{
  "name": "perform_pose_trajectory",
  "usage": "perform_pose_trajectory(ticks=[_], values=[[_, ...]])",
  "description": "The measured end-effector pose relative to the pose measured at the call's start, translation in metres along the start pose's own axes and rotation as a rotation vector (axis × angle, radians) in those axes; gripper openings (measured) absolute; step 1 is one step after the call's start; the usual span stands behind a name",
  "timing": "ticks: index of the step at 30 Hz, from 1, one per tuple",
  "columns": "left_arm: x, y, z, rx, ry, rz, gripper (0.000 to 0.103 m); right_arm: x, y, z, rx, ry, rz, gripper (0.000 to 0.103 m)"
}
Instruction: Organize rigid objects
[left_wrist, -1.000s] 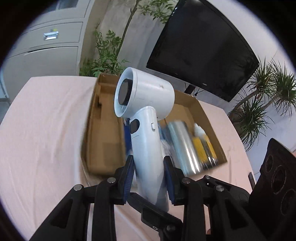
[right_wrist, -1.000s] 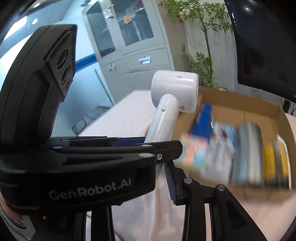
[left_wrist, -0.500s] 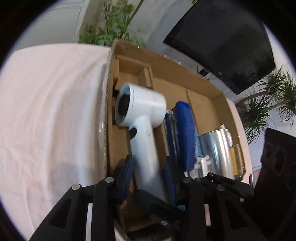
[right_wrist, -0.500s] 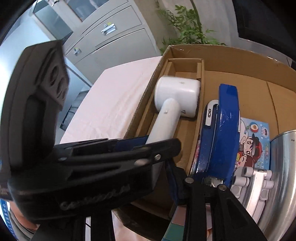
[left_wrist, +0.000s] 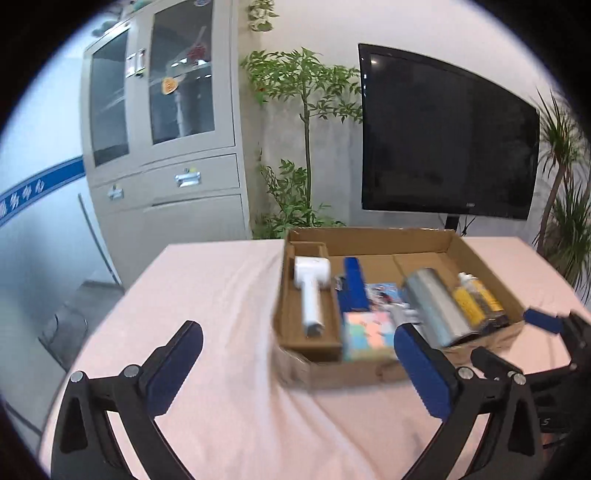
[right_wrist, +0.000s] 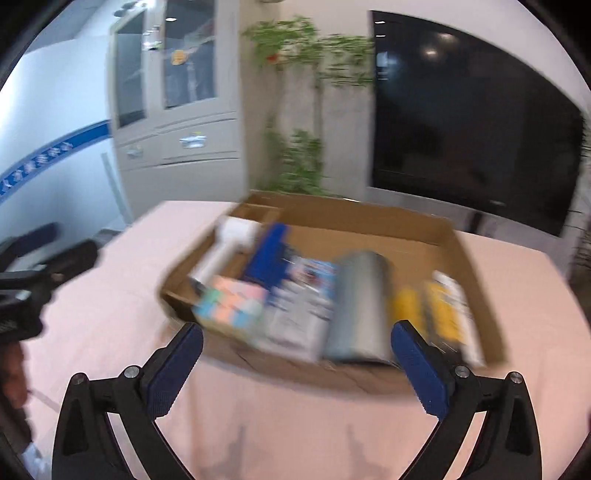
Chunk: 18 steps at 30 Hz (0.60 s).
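Observation:
A white hair dryer (left_wrist: 310, 291) lies flat in the narrow left compartment of the cardboard box (left_wrist: 369, 236), with no gripper touching it. My left gripper (left_wrist: 297, 328) is back over the tablecloth in front of the box, its jaws opening wide with nothing between them. My right gripper (right_wrist: 295, 330) is likewise opening before the box (right_wrist: 369, 218), and nothing is held in it. Beside the dryer (right_wrist: 229, 240) lie a blue bar (left_wrist: 354, 288), a pastel block (left_wrist: 365, 334), a silver cylinder (left_wrist: 436, 310) and yellow bottles (left_wrist: 476, 299).
The box sits on a table under a pink cloth (left_wrist: 221, 295). Behind it are a grey cabinet (left_wrist: 166, 166), a leafy plant (left_wrist: 303, 147) and a black screen (left_wrist: 443, 147). A spiky plant (left_wrist: 565, 221) stands at the right. The right gripper's blue pad (left_wrist: 546, 321) shows by the box's near right corner.
Both grippers let go of the hair dryer's handle, leaving it in the box's left compartment. Both have drawn back from the box and tipped upward, with their jaws spread wide.

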<state>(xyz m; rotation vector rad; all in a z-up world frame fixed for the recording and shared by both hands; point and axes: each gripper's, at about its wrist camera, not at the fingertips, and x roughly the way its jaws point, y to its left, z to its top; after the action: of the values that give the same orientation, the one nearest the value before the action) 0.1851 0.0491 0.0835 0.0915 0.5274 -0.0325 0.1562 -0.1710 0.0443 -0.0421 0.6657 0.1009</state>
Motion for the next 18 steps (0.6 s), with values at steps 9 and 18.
perform_pose_trajectory(ticks=[9,18], values=[[-0.029,-0.078,-0.033,-0.015,0.037,-0.063,0.103,-0.077,-0.056,-0.058,0.05,-0.023,0.017,0.102],[-0.04,-0.107,-0.038,-0.021,0.042,-0.073,0.103,-0.116,-0.092,-0.077,0.086,-0.041,-0.026,0.102]])
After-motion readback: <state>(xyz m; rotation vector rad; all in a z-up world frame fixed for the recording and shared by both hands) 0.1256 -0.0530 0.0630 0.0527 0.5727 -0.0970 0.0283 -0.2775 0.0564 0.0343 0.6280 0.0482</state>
